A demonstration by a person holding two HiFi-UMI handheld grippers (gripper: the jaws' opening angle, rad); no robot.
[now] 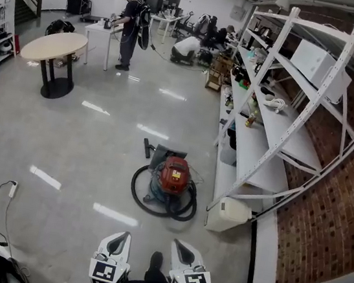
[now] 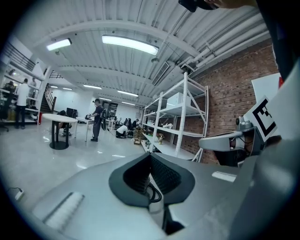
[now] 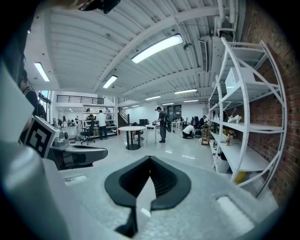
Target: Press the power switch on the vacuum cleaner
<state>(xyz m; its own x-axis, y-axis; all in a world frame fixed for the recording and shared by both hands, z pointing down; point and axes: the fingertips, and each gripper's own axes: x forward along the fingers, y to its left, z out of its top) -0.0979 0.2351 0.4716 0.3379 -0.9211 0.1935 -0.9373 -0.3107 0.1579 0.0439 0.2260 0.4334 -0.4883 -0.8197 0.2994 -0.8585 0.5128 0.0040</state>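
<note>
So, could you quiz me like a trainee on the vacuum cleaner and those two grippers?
1. True or false: the left gripper is touching the vacuum cleaner.
2. Where does the vacuum cleaner stand? A: on the round table. B: on the floor beside the white shelving. C: on a shelf board.
3. Fill in: the jaws of the right gripper are ____, with nothing between them.
Key: 1 false, it is held well short of it; 2 B; 3 shut.
</note>
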